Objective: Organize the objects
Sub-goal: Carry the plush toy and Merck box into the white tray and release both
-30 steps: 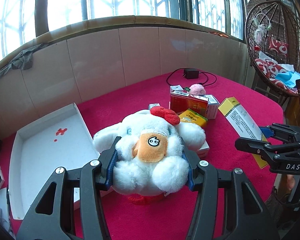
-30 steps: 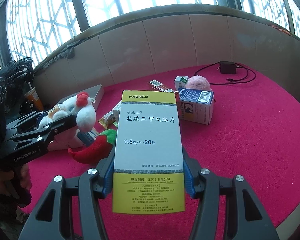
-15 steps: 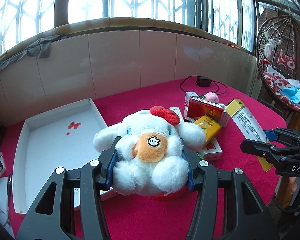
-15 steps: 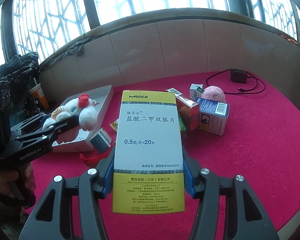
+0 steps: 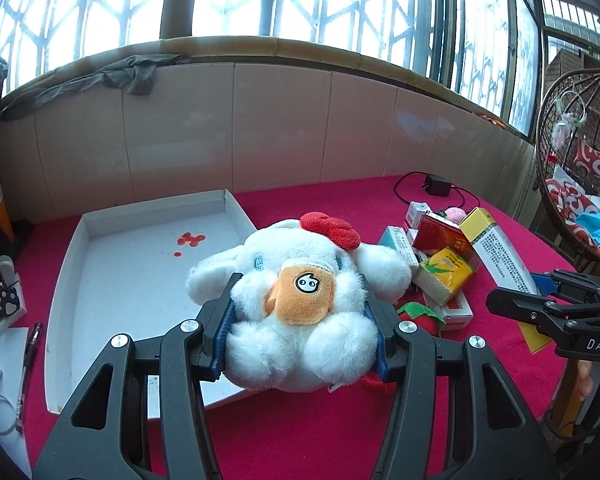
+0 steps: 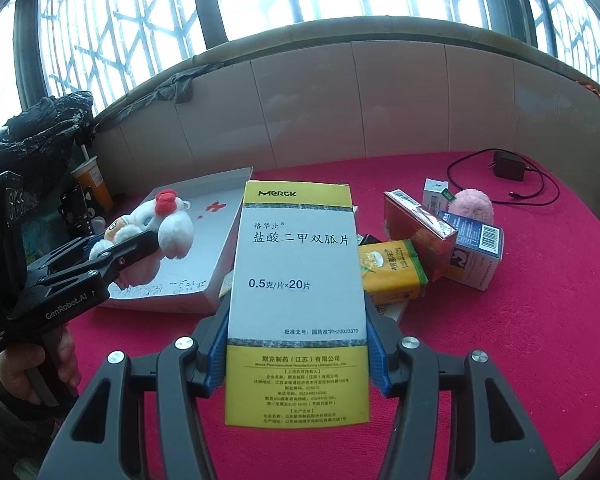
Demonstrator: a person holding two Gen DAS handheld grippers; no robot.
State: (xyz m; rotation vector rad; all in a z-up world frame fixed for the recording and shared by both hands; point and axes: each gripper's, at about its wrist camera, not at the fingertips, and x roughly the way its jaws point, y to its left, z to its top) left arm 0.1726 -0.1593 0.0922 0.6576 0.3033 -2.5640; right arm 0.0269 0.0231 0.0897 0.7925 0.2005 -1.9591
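Note:
My left gripper is shut on a white plush toy with a red bow and orange patch, held above the red table beside the white tray. The toy also shows in the right wrist view, over the tray's near side. My right gripper is shut on a white and yellow Merck medicine box, held upright above the table. That box also shows in the left wrist view.
A pile of boxes lies mid-table: a red box, a yellow pack, a blue and white box, and a pink pompom. A red plush lies under the toy. A charger and cable lie at the back.
My left gripper has carried the plush toy leftward toward the white tray. My right gripper has drawn back a little with the medicine box still held.

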